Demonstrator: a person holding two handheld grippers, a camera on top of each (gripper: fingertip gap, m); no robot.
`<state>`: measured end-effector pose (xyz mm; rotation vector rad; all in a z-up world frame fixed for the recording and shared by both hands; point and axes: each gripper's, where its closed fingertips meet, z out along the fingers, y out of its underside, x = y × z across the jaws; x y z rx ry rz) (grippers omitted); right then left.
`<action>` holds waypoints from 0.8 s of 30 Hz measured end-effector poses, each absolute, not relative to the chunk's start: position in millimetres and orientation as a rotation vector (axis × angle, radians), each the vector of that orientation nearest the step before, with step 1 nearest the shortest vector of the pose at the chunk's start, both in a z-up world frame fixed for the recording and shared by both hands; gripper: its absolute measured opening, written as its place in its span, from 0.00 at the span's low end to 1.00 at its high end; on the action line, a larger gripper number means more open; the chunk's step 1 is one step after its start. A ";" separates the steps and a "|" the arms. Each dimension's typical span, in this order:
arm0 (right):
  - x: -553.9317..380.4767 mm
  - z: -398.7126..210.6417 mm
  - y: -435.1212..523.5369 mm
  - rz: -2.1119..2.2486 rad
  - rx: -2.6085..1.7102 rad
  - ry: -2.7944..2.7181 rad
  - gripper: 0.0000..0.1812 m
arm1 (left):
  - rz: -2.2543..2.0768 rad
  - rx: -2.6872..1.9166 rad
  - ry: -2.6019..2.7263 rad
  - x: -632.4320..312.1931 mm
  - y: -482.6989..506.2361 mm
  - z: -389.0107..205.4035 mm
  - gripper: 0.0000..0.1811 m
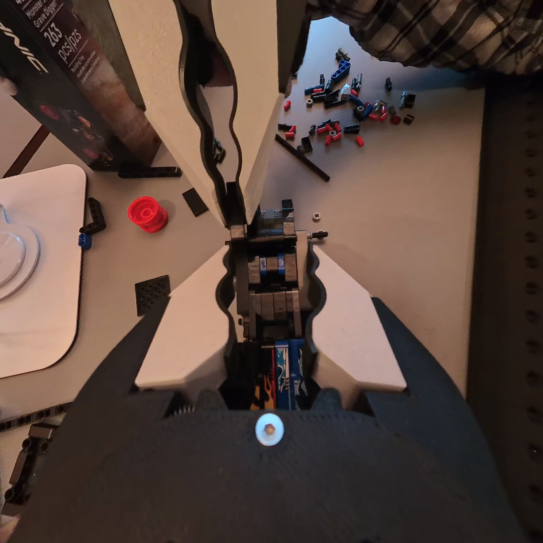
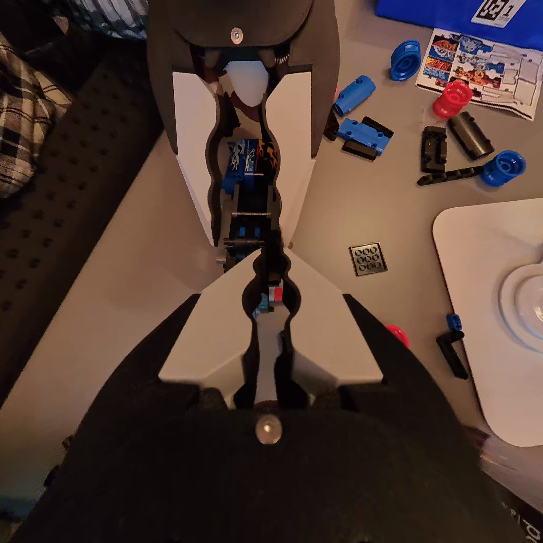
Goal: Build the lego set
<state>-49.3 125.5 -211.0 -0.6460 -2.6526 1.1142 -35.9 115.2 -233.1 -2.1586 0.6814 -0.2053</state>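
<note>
The left gripper (image 1: pixel 271 258), nearest the left wrist camera, clamps the half-built Lego chassis (image 1: pixel 271 282) between its fingers, the model's long axis running straight out along them, flame-stickered panels at the near end; from the opposite side the right gripper (image 1: pixel 236 223) meets the model's far end tip to tip, its fingers pinching a small black piece (image 2: pixel 271 258); so the seating push likely runs along that shared axis; loose red and blue pins (image 1: pixel 346 111) lie well apart on the table (image 1: pixel 396 235).

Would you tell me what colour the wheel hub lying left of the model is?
Red; the left wrist view shows it best.
</note>
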 end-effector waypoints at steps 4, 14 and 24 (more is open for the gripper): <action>-48.4 -210.5 125.0 1.052 -0.680 -2.689 0.03 | -0.258 -2.140 0.680 -34.3 114.8 -233.2 0.26; -46.3 -212.1 125.2 1.250 -0.797 -2.695 0.03 | -0.318 -2.126 0.688 -31.5 114.1 -232.8 0.25; -45.3 -211.8 124.9 1.207 -0.866 -2.760 0.03 | -0.383 -2.116 0.698 -28.5 114.0 -232.5 0.25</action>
